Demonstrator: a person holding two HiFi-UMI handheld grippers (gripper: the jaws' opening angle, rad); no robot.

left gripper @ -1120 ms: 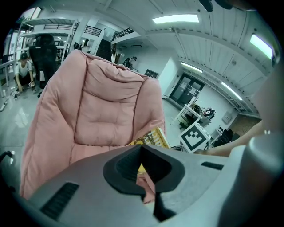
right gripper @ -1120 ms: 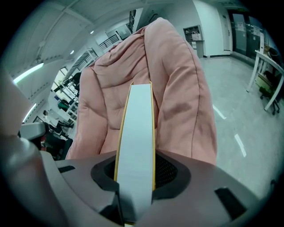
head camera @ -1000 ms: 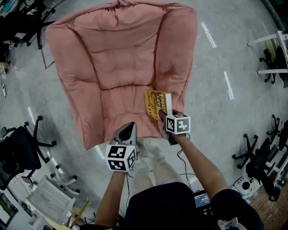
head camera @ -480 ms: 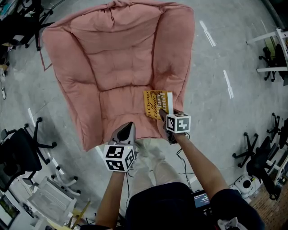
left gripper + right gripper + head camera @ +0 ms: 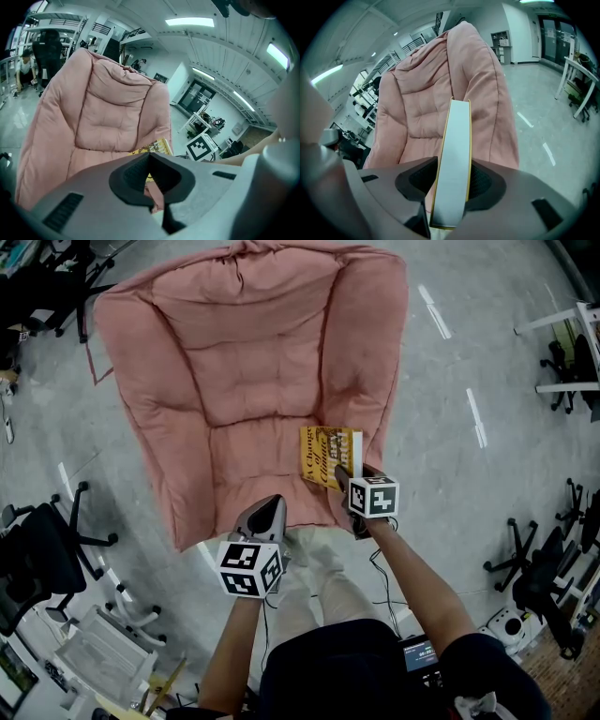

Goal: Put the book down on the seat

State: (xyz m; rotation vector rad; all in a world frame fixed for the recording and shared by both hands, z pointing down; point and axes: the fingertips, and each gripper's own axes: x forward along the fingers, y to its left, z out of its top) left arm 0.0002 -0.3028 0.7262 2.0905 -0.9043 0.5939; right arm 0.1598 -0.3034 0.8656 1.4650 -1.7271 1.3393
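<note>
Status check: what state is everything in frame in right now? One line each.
seat: pink padded chair, upright, nobody in it.
book: closed, on edge at the seat's right side; contact with the cushion unclear.
right claw: jaws have just been opening, book between them, grip looks released.
left claw: shut, empty, over the seat's front edge.

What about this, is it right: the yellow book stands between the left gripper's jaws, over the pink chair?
Not quite. The book stands between the right gripper's jaws, which have just been opening, not the left gripper's. The right gripper view shows it. It is over the pink chair, as you said.
</note>
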